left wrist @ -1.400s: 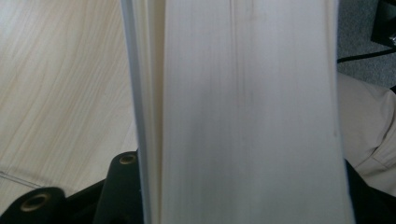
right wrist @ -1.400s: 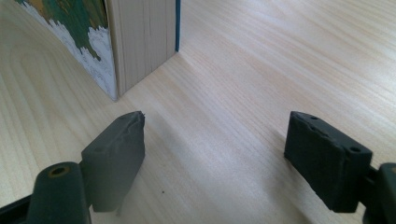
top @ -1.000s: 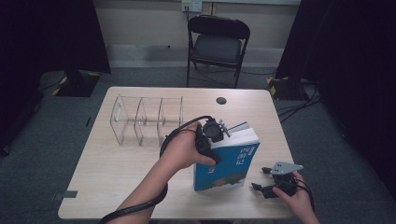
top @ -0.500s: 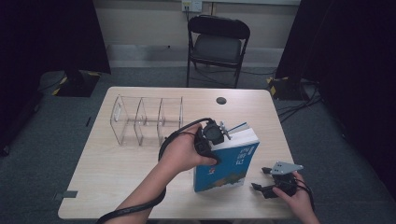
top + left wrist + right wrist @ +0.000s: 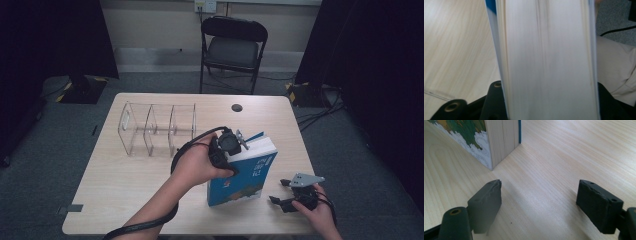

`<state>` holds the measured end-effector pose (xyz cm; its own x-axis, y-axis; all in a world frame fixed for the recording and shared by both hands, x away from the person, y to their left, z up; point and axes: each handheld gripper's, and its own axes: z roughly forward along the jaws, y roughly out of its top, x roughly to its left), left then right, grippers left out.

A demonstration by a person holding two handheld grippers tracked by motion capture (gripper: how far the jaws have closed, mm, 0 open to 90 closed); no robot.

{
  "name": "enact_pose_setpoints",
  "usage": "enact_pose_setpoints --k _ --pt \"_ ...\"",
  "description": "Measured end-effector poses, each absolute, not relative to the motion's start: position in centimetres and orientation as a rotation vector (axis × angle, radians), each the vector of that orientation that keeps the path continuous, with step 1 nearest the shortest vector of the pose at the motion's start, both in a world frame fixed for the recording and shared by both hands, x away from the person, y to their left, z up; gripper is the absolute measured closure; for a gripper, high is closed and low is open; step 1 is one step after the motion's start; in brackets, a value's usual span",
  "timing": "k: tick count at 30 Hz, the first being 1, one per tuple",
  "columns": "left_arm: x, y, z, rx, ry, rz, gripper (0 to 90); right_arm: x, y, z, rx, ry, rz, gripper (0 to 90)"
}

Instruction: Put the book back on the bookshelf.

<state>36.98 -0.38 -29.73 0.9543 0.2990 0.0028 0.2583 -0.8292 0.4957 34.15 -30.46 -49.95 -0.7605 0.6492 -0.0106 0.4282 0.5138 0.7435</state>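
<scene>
left jaws close onto the standing book

since the earlier frames the left gripper (image 5: 239,144) keeps its place at the top of the book (image 5: 245,175), and its jaws have just been closing with the book's page block between them; the book, the rack and the right hand look unmoved.

in the left gripper view the white page edges (image 5: 546,60) run straight up from between the two black jaws, which sit tight against the covers on both sides, so this reads as a grip across the book's thickness. the book stands upright on its bottom edge on the table (image 5: 125,185), toward the person's right front, blue cover facing the person. its long axis runs up from the table, leaning slightly toward the far side.

the clear acrylic rack (image 5: 157,129) lies beyond and to the left of the book, well apart, its slots side by side across the table. the left hand is the nearer one to it, and it already has the book.

the right gripper (image 5: 284,196) rests low on the table just right of the book's lower corner, jaws wide apart and holding nothing; in the right gripper view the book's corner (image 5: 496,145) sits ahead and left of its jaws, not touching.

judged from this, the coming move is a lift and a carry left and away, keeping the book upright for a slot.
</scene>
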Motion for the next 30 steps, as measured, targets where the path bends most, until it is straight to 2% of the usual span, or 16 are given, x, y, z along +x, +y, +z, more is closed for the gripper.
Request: enact_pose_setpoints --k 2,4,12,27,30 --pt "37.0 -1.1 -29.8 2.601 0.376 0.115 55.4 34.1 -30.5 -50.0 0.904 2.471 1.095 19.7" --pt "37.2 -1.7 -30.2 2.628 0.390 0.075 57.9 34.1 -30.5 -50.0 0.908 2.472 1.094 19.7" --pt "36.9 -1.8 -30.2 2.635 0.393 0.068 60.2 34.1 -30.5 -50.0 0.911 2.472 1.094 19.6" --pt "37.0 -1.8 -30.3 2.659 0.389 0.062 55.8 34.1 -30.4 -50.0 0.910 2.475 1.095 19.6" --pt "37.0 -1.8 -30.3 2.660 0.414 0.077 58.5 34.1 -30.4 -50.0 0.910 2.475 1.095 19.6"
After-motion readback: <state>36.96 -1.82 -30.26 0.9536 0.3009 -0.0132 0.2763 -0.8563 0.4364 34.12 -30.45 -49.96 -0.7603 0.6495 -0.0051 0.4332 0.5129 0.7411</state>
